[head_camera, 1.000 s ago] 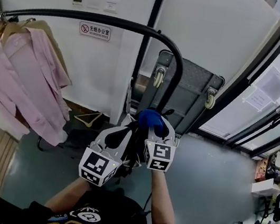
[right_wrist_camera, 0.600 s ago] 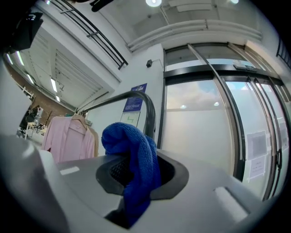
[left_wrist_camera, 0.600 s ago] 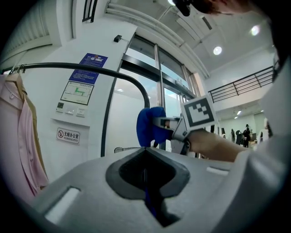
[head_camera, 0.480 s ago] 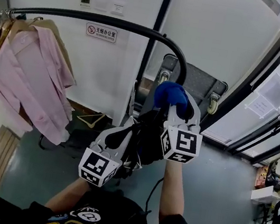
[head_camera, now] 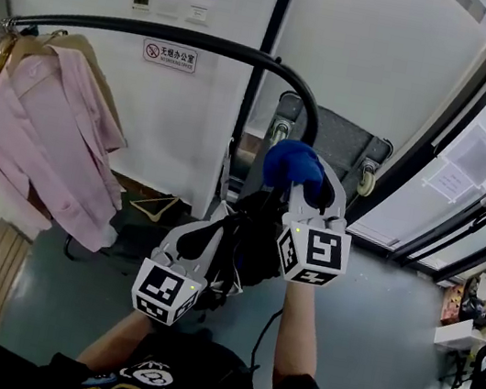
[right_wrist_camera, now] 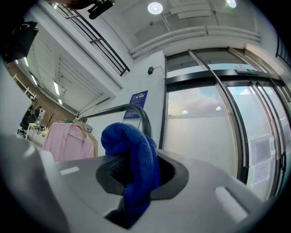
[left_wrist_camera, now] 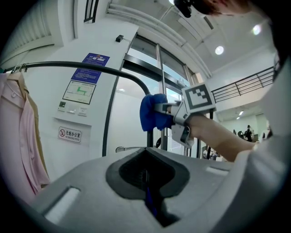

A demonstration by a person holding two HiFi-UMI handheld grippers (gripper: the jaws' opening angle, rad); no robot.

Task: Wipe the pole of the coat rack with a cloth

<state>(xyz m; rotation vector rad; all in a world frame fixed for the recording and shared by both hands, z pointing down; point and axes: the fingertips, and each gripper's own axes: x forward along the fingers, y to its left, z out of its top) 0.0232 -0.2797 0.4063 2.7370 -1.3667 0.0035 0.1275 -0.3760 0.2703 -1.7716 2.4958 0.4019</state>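
The coat rack's black pole runs level from the left, then bends down at the right. My right gripper is shut on a blue cloth, which is held against the pole just under the bend. In the right gripper view the cloth bulges out of the jaws with the pole behind it. My left gripper is lower and to the left, shut with nothing held. The left gripper view looks up at the cloth and the pole.
A pink shirt hangs on a hanger at the pole's left end. A grey wheeled cart leans upright behind the pole. A wooden hanger lies on the floor by the wall. Glass doors stand at the right.
My right gripper has gone up the pole with the blue cloth, from the lower upright part to just under the bend. The left gripper has hardly moved.
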